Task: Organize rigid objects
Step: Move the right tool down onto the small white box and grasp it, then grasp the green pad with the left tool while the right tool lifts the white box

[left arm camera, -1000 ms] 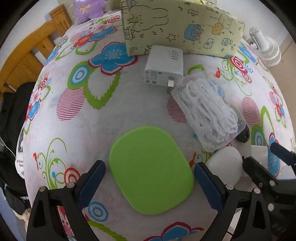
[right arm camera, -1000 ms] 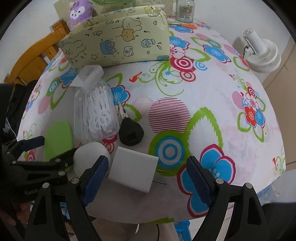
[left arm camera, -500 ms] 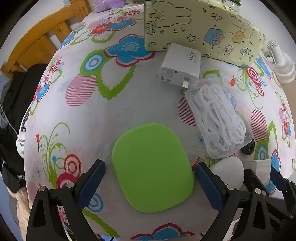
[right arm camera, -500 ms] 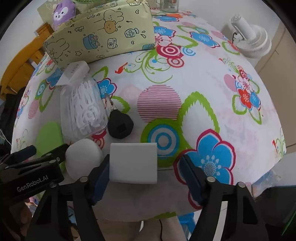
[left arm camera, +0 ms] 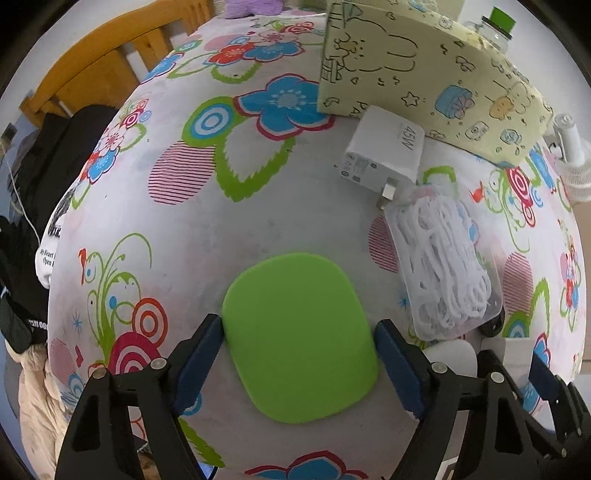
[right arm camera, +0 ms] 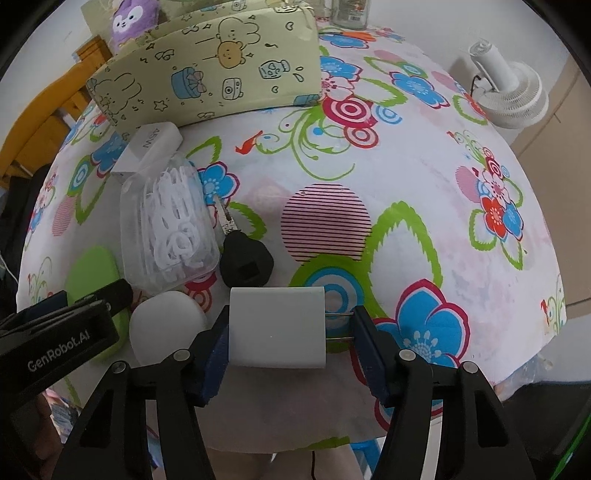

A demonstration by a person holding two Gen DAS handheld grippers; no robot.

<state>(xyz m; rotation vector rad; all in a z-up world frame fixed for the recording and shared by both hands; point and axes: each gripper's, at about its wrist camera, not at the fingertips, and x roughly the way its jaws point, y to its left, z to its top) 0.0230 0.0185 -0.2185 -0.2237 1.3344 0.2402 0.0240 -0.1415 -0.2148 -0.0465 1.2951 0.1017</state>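
A flat green rounded pad (left arm camera: pixel 301 338) lies near the table's front edge. My left gripper (left arm camera: pixel 299 354) has both jaws touching its sides and is shut on it. My right gripper (right arm camera: pixel 291 339) is shut on a white plug charger (right arm camera: pixel 277 328), left pad on its body, right pad at its prongs. A white egg-shaped object (right arm camera: pixel 166 328) lies between the two grippers. A clear box of white clips (right arm camera: pixel 168 225), a black key fob (right arm camera: pixel 245 264) and a white 45W charger (left arm camera: pixel 382 155) lie behind.
A yellow-green cartoon pouch (right arm camera: pixel 207 77) stands at the back of the floral tablecloth (right arm camera: pixel 406 177). A glass jar (right arm camera: pixel 349 13) and purple plush (right arm camera: pixel 131 24) are behind it. A white fan (right arm camera: pixel 506 92) stands off the right edge, a wooden chair (left arm camera: pixel 96 77) at the left.
Both grippers moved forward and closed: the left jaws came in onto the green pad, the right jaws onto the white plug charger.
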